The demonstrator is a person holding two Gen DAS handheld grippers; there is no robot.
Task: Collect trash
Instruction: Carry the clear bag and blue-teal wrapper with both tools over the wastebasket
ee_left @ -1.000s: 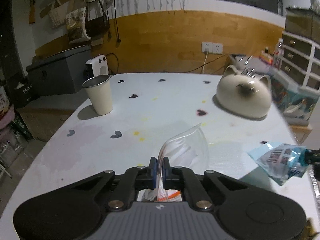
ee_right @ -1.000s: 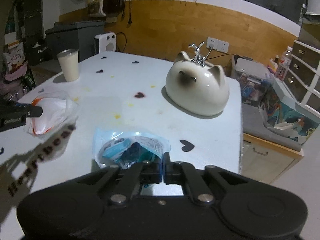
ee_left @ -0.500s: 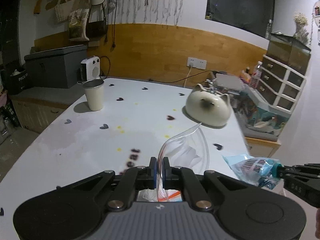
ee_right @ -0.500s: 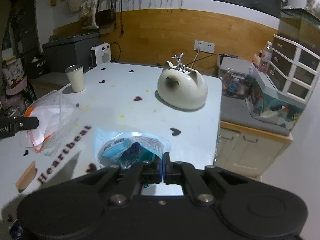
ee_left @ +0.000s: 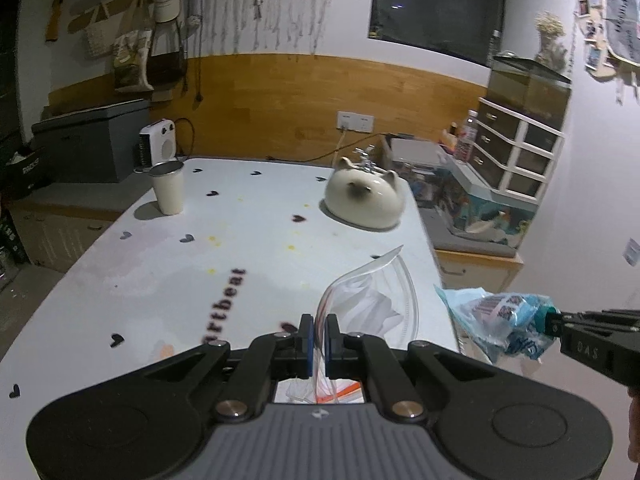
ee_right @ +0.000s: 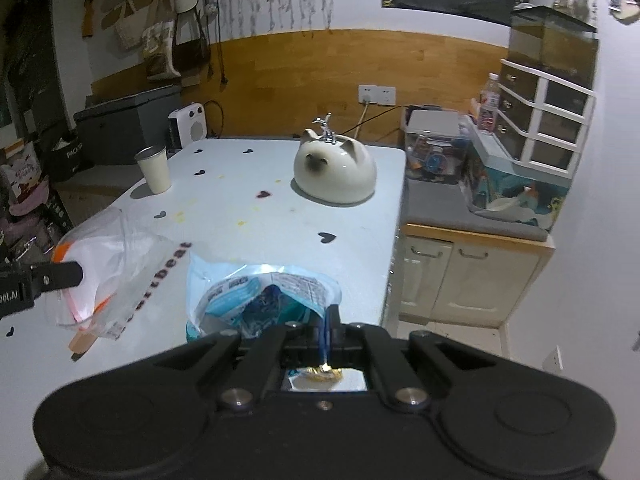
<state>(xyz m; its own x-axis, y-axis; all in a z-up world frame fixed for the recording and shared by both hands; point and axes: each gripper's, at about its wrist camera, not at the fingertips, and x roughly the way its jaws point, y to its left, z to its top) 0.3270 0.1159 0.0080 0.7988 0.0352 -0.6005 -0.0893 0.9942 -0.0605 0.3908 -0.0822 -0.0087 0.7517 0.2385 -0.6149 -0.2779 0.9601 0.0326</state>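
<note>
My left gripper point(ee_left: 318, 326) is shut on the rim of a clear zip bag point(ee_left: 376, 300) with an orange strip and white crumpled paper inside, held above the white table point(ee_left: 248, 240). The bag also shows at the left of the right wrist view point(ee_right: 104, 264). My right gripper point(ee_right: 328, 320) is shut on a crumpled blue snack wrapper point(ee_right: 264, 300), held up over the table's near right corner. The wrapper shows in the left wrist view point(ee_left: 500, 316) to the right of the bag, apart from it.
A cream cup point(ee_left: 168, 188) stands at the far left of the table. A cat-shaped ceramic basin with a tap point(ee_left: 362, 200) sits at the far right. A low wooden cabinet point(ee_right: 460, 272) and white drawers point(ee_right: 540, 120) stand beyond the table's right edge.
Both grippers have risen and pulled back from the table, each still holding its item. The table looks farther away and more of the room shows.
</note>
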